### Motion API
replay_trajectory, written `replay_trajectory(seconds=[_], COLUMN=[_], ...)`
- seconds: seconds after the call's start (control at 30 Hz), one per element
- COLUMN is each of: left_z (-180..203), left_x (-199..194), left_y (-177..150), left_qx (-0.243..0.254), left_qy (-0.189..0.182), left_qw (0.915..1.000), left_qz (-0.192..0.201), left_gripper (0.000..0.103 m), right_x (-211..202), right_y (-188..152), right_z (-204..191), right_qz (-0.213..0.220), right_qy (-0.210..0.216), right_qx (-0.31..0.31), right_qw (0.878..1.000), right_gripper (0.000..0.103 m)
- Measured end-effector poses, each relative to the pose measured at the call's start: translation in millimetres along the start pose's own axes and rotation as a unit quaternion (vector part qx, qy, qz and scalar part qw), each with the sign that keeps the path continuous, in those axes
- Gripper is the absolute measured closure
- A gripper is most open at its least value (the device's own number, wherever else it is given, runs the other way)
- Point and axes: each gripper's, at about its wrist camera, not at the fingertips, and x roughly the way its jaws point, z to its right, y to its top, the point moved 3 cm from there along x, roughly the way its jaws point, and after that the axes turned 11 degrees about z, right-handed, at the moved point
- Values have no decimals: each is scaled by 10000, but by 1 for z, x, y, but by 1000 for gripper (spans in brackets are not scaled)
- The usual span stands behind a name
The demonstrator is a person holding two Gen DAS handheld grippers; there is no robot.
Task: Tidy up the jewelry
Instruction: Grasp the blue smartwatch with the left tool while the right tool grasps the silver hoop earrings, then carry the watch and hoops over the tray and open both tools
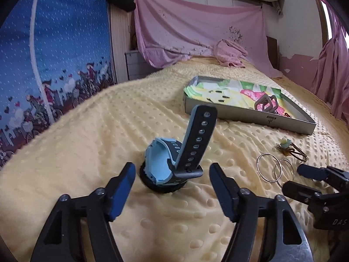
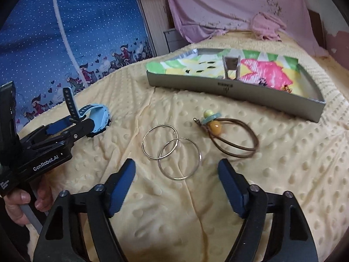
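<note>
Blue-and-black watch [image 1: 174, 163] stands at frame centre just ahead of the spread left gripper [image 1: 172, 187], untouched. Two metal hoops [image 2: 171, 151] lie just beyond the spread right gripper [image 2: 176, 182], nothing pinched. Upper right, the grey tray [image 2: 240, 91] holds patterned paper and small pieces.

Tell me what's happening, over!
Both tongs open, nothing held. Left tongs lined up on the blue watch; right tongs just short of the hoop rings. Tray beyond, nothing in the way.
</note>
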Motion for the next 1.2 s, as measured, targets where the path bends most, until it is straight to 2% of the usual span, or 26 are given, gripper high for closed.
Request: replay_trajectory(seconds=[0.1, 0.13, 0.33, 0.53, 0.77, 1.07, 1.17, 1.2], left_z=[-1, -1, 3, 13, 26, 43, 54, 59], left_x=[10, 12, 12, 10, -5, -26, -35, -37], left_y=[-5, -6, -9, -13, -21, -22, -24, -24], left_qx=[-78, -93, 2, 217, 313, 666, 937, 1052], left_qy=[-21, 4, -40, -119, -570, -714, -843, -873], left_qw=[9998, 9997, 9998, 9996, 9978, 9951, 9917, 9902], left_qz=[-200, -231, -188, -140, -147, 163, 246, 287], left_gripper=[52, 55, 75, 78, 83, 84, 89, 95], right_x=[9, 11, 18, 22, 18, 11, 3, -1], right_y=[-1, -1, 0, -1, -6, -10, -14, -15], right_z=[-2, -2, 1, 1, -1, -6, -8, -8], right_qz=[-52, -59, -78, -120, -182, -209, -213, -202], right_qy=[2, 8, -25, -131, -120, -232, -202, -201], right_qx=[43, 55, 207, 210, 69, -131, -182, -196], right_qw=[10000, 10000, 9998, 9996, 9997, 9994, 9994, 9994], right_gripper=[38, 43, 54, 65, 65, 66, 66, 67])
